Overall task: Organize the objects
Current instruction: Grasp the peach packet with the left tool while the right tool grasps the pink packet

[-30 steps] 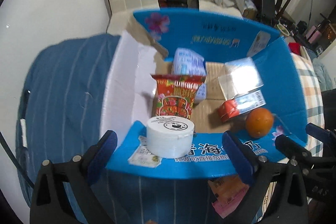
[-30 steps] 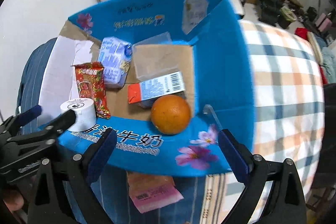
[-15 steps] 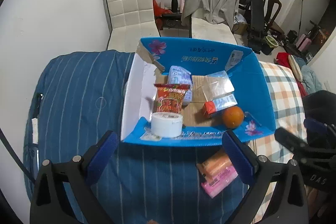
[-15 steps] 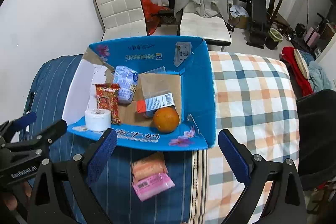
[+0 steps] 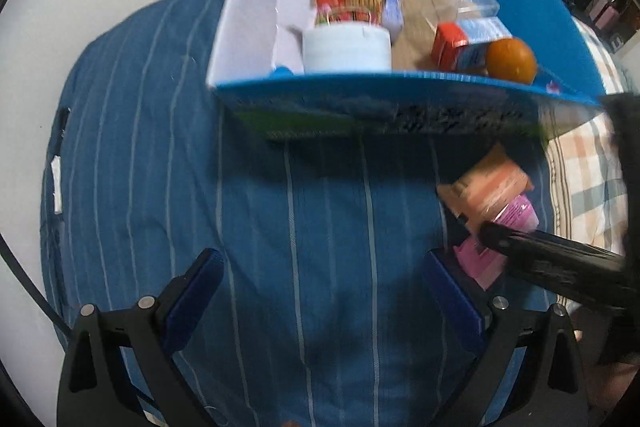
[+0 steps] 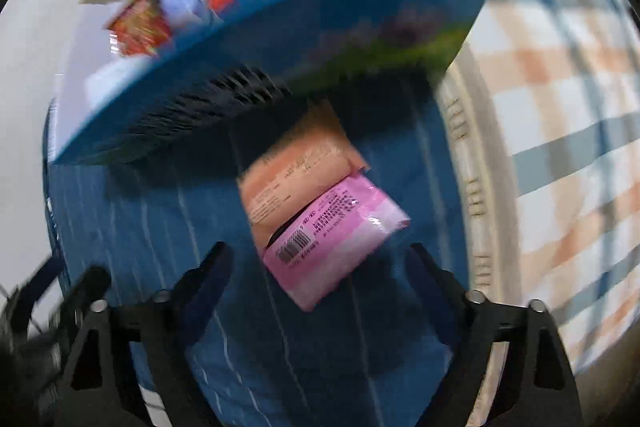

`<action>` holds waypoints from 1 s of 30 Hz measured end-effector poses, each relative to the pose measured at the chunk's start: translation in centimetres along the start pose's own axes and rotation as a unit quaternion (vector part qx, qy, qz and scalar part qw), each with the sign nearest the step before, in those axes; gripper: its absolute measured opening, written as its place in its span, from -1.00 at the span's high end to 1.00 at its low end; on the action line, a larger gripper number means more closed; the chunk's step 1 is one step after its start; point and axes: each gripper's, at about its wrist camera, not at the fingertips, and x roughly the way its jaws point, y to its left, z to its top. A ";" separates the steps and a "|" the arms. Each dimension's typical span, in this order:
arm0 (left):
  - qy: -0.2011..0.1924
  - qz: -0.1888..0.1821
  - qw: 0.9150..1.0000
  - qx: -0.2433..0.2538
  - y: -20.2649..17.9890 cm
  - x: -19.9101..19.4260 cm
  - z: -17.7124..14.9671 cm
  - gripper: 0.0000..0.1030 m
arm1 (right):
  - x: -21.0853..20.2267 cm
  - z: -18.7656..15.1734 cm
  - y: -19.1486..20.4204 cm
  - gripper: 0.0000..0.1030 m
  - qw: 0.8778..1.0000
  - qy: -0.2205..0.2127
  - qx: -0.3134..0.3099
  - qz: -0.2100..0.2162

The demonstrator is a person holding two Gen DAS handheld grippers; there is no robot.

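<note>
On the blue bedspread [image 6: 160, 227], both grippers' fingers gape near the pink packet [image 6: 336, 247].

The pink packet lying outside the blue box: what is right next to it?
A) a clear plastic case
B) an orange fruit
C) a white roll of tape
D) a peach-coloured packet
D: the pink packet lies on the blue striped bedding against a peach-coloured packet, just ahead of the open right tongs; the fruit, tape roll and clear case all sit inside the blue box.
</note>
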 end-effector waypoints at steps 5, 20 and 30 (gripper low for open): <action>0.002 -0.011 1.000 0.015 -1.4 0.9 0.8 -0.98 | 0.8 -1.1 1.7 -0.42 0.997 0.061 -0.003 -0.057; 0.063 -0.072 0.985 0.143 -14.3 7.9 4.8 -0.91 | -2.8 -4.6 -9.2 -0.29 0.940 0.264 0.206 -0.064; 0.055 -0.078 0.991 0.090 -11.5 7.3 2.1 0.16 | -4.4 -4.7 -6.1 -0.29 0.881 0.328 0.340 -0.034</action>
